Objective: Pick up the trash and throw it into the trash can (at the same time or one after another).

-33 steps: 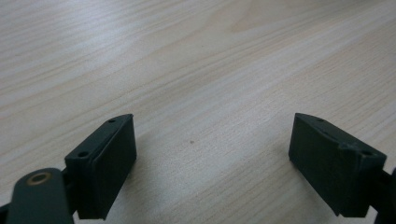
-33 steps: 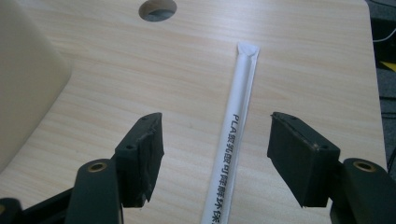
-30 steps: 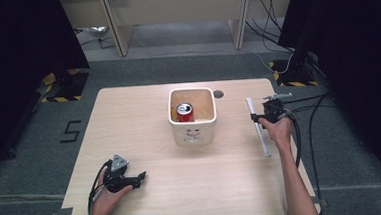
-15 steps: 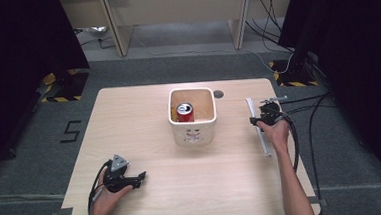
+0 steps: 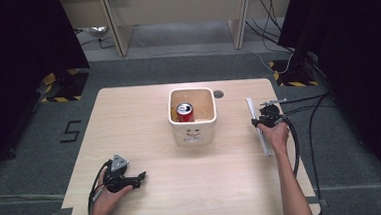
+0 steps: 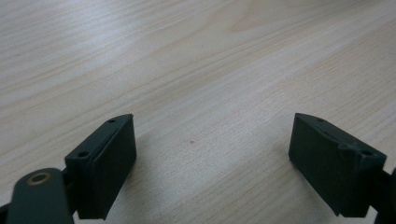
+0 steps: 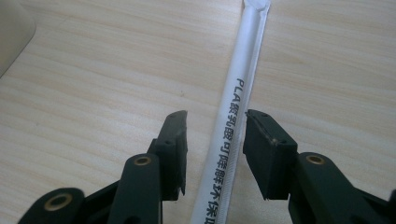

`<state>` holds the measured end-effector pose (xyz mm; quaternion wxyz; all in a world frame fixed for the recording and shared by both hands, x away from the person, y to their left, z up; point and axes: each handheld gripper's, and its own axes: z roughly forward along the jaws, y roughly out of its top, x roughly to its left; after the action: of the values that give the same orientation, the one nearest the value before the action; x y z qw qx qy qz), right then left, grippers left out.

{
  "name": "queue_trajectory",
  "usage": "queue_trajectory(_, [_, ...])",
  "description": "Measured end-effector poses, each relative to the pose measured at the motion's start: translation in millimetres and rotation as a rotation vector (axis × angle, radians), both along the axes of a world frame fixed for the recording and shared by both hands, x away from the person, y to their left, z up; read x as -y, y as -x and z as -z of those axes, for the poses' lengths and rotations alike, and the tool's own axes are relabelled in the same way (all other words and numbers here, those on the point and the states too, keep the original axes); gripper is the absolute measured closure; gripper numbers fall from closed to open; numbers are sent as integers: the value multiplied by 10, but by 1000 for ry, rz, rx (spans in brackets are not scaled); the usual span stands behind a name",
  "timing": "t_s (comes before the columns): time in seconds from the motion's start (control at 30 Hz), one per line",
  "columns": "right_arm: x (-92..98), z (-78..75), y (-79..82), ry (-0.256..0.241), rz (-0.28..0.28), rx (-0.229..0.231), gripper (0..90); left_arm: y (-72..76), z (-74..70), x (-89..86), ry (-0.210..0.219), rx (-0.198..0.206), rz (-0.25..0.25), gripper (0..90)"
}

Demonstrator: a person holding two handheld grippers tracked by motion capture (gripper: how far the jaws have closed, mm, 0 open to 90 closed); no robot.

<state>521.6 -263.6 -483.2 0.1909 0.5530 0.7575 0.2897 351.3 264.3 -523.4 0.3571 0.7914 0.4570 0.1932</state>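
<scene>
The white bin (image 5: 193, 118) holds a red can (image 5: 184, 111). Right of the bin, the right gripper (image 7: 215, 140) straddles the wrapped straw (image 7: 236, 116), jaws narrowed but seemingly not yet pinching, poised to lift. The left gripper (image 6: 212, 154), near-left of the bin, rests open.

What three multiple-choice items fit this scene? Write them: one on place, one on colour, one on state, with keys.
1. Where is the can?
A. inside the white bin
B. beside the straw
C. on the floor

2. What colour is the can?
A. blue
B. red
C. green

3. How do the right gripper fingers stand?
A. astride the wrapped straw, not yet clamped
B. shut on the can
C. inside the bin

Key: 1 A, the high view shows it in the bin; 2 B, its body is red; 3 A, gaps show either side of the straw.
</scene>
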Motion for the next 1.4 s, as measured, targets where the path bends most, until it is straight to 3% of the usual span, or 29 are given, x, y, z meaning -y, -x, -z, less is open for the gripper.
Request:
queue_trajectory(0.17, [-14, 35, -9, 22, 4, -21, 621, 0, 0, 0, 0, 0, 0, 142])
queue_trajectory(0.5, [12, 99, 5, 19, 12, -49, 679, 0, 0, 0, 0, 0, 0, 142])
queue_trajectory(0.77, [59, 108, 20, 4, 11, -42, 779, 0, 0, 0, 0, 0, 0, 142])
queue_trajectory(0.97, [63, 92, 24, -8, 14, -32, 788, -1, 0, 0, 0, -1, 0, 141])
queue_trajectory(1.2, [56, -61, 46, -27, 2, 15, 788, -1, -1, 0, 0, -1, 0, 142])
queue_trajectory(1.4, [43, -124, 52, -39, 0, 22, 788, -1, 0, 0, 0, 0, 0, 141])
